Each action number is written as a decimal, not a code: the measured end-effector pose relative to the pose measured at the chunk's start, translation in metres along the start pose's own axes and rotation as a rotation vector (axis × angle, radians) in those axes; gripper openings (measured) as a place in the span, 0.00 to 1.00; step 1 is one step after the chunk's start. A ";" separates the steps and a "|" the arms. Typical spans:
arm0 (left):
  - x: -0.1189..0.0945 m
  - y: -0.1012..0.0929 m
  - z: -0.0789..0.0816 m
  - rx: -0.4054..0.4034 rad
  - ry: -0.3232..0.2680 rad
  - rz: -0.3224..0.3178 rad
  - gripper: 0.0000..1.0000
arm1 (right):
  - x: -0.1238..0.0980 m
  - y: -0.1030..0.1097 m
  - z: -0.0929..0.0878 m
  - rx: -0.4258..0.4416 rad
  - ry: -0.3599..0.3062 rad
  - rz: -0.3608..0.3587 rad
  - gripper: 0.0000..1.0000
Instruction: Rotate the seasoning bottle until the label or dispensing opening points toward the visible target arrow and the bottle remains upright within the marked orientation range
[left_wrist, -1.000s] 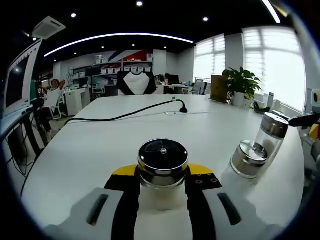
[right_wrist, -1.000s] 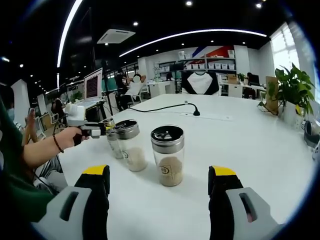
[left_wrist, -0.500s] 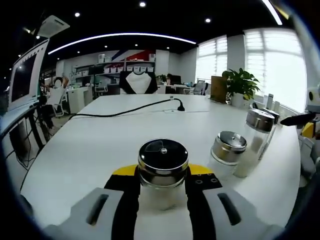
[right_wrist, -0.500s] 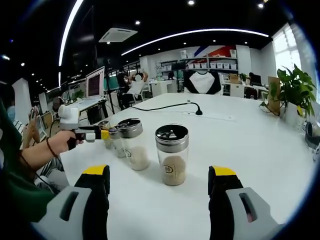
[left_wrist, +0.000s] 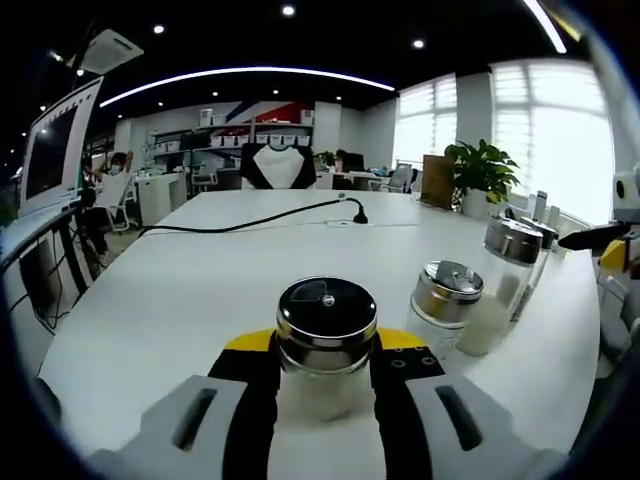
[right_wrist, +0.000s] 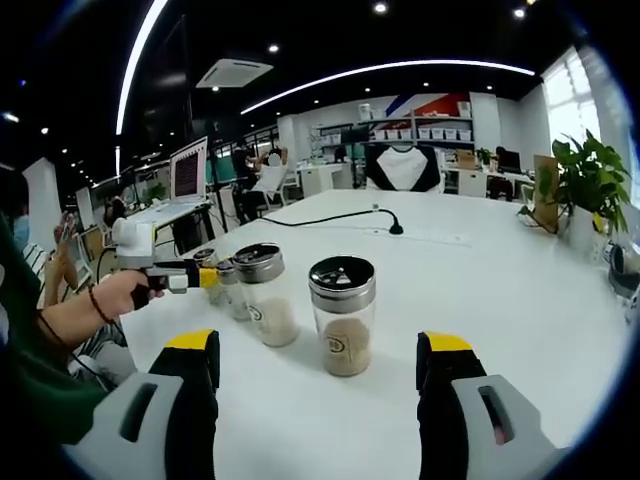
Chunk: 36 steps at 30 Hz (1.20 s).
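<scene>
Seasoning bottle (left_wrist: 326, 345): clear glass jar, chrome-rimmed black lid with a shaker flap on top; pale contents. Upright, clamped between the left claw's (left_wrist: 326, 385) two black jaws, seen in the left gripper view from above and behind. Label side and dispensing opening direction: cannot tell. In the right gripper view it stands on the white surface (right_wrist: 480, 290), partly hidden at the far end of a row of bottles.

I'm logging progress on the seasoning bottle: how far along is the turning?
Done: the left gripper is shut on the glass seasoning bottle with the shiny metal lid, which stands upright. In hand: that grip. Left: no target arrow shows on the white table, so alignment can't be judged. The right gripper waits open.
</scene>
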<state>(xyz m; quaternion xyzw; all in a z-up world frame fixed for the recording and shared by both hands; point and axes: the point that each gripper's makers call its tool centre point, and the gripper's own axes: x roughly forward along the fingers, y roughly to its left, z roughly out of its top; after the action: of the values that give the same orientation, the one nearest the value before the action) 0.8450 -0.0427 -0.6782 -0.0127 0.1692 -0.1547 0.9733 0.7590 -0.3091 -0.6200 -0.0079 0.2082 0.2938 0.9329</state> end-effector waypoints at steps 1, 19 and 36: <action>0.000 0.000 0.000 0.000 -0.002 -0.001 0.37 | 0.000 0.000 0.000 0.001 0.001 0.001 0.82; -0.008 -0.006 0.003 0.005 -0.073 0.018 0.53 | 0.003 -0.001 -0.006 0.006 0.027 0.001 0.82; -0.007 -0.012 0.003 0.130 -0.039 -0.269 0.51 | 0.003 -0.003 -0.006 0.011 0.029 -0.004 0.82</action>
<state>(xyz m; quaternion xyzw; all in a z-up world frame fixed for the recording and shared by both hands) 0.8360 -0.0516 -0.6724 0.0246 0.1365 -0.2938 0.9457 0.7604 -0.3113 -0.6270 -0.0072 0.2233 0.2906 0.9304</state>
